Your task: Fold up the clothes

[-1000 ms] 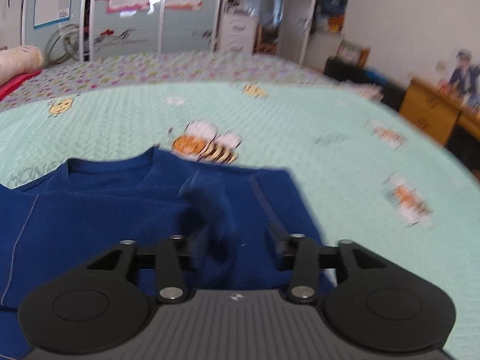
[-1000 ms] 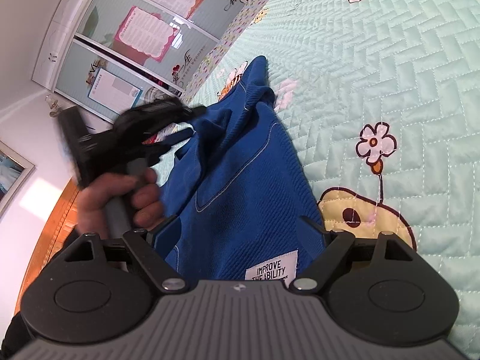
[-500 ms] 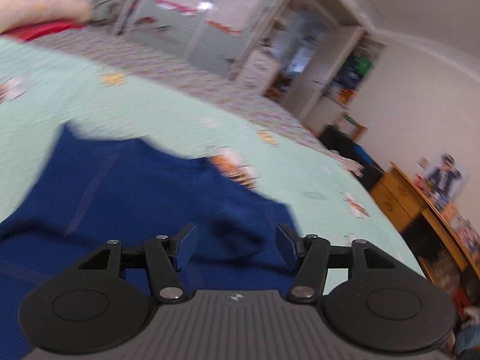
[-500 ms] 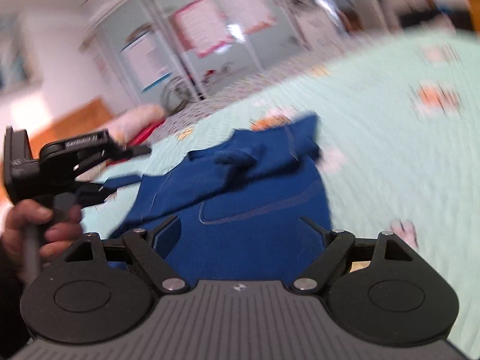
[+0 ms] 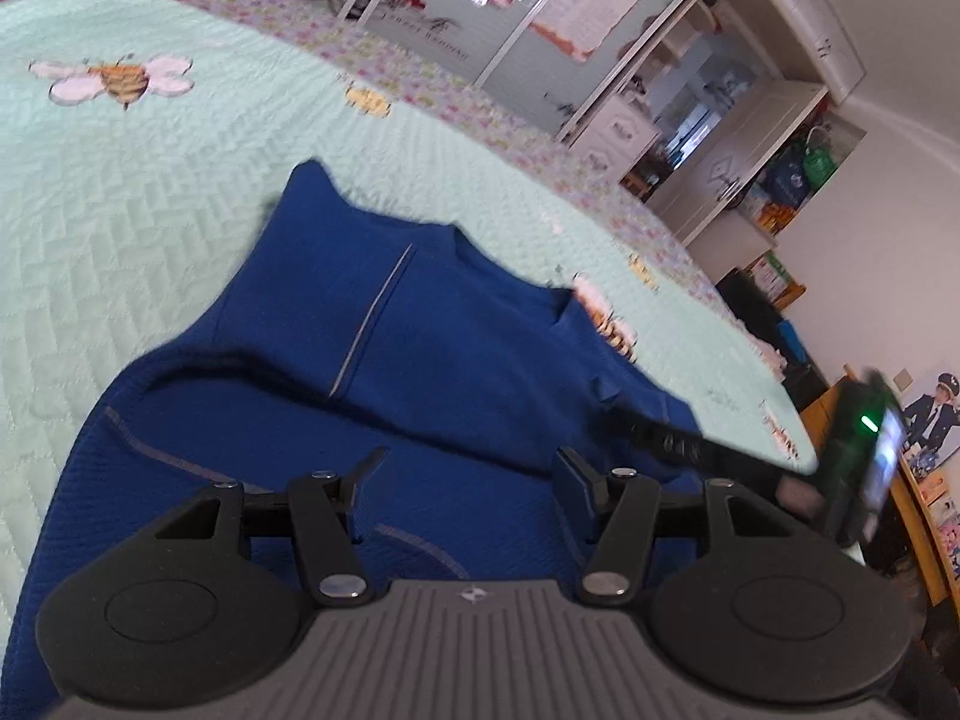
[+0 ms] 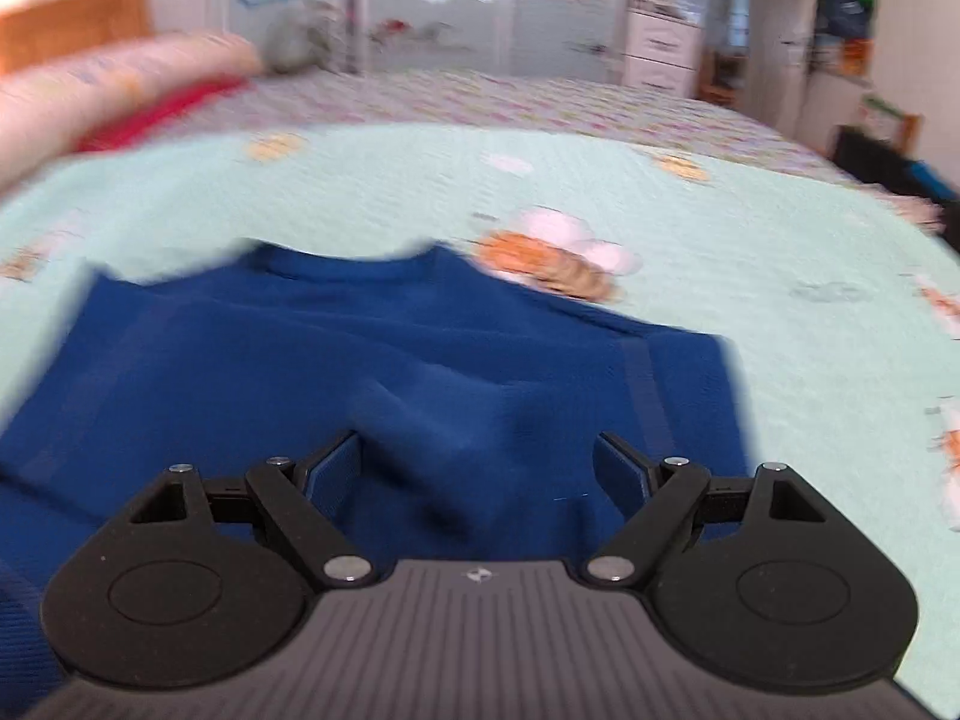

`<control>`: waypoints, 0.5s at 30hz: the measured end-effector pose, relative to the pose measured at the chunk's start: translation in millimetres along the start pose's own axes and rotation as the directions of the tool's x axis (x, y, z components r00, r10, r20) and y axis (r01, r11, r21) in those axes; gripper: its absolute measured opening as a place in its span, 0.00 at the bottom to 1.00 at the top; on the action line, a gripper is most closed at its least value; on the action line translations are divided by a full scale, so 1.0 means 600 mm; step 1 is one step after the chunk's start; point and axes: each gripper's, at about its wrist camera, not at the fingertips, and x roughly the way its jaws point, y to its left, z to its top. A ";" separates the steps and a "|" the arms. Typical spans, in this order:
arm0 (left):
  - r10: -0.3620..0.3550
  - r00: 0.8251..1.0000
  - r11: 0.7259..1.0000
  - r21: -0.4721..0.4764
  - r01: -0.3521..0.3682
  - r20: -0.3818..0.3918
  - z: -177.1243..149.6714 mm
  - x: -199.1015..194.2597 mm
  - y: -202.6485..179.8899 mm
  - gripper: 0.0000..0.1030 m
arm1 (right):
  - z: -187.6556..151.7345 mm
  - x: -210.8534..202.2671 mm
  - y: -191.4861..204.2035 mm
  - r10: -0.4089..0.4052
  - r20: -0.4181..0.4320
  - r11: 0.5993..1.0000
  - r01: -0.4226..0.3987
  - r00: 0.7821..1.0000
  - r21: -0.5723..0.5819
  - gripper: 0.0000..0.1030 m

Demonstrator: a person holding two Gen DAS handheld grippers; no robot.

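A dark blue knit top lies rumpled on a mint green quilt, collar toward the far side. My left gripper hovers open just above the top's near part, nothing between its fingers. In the left wrist view, the other gripper reaches in from the right over the top's right edge. The right wrist view is blurred: the blue top fills the lower middle, with a raised fold between the fingers of my open right gripper.
The quilt with bee patches covers a wide bed. A pink pillow and red cloth lie at the back left. Wardrobe doors with posters, white drawers and a wooden desk stand beyond the bed.
Both grippers have swung round over the top. My right gripper has turned from a side-on look to facing the collar. The raised cloth seen a second ago now lies lower on the bed.
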 end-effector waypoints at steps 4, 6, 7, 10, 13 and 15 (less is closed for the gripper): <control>-0.027 1.000 0.999 -0.029 0.027 -0.009 -0.016 -0.006 0.028 0.59 | 0.019 0.045 -0.029 -0.122 0.013 0.990 0.121 0.992 0.075 0.81; -0.046 0.999 0.998 -0.042 0.045 -0.014 -0.022 -0.004 0.029 0.59 | 0.023 0.042 -0.051 -0.124 0.031 0.985 0.119 0.992 0.126 0.81; -0.054 0.998 0.998 -0.045 0.054 -0.017 -0.024 -0.003 0.028 0.59 | 0.022 0.033 -0.053 -0.104 0.038 0.987 0.098 0.994 0.127 0.81; -0.075 0.997 0.997 -0.025 0.074 -0.023 -0.028 -0.002 0.017 0.59 | 0.015 0.011 -0.033 0.028 0.071 0.995 -0.034 0.997 0.096 0.81; -0.052 0.998 0.998 0.020 0.052 -0.021 -0.026 -0.007 0.005 0.59 | -0.004 0.015 0.004 0.129 0.012 0.992 -0.129 0.992 0.011 0.80; -0.017 1.000 0.998 0.056 0.017 -0.014 -0.025 -0.014 -0.001 0.59 | -0.018 0.032 0.020 0.118 -0.051 0.991 -0.121 0.992 -0.063 0.76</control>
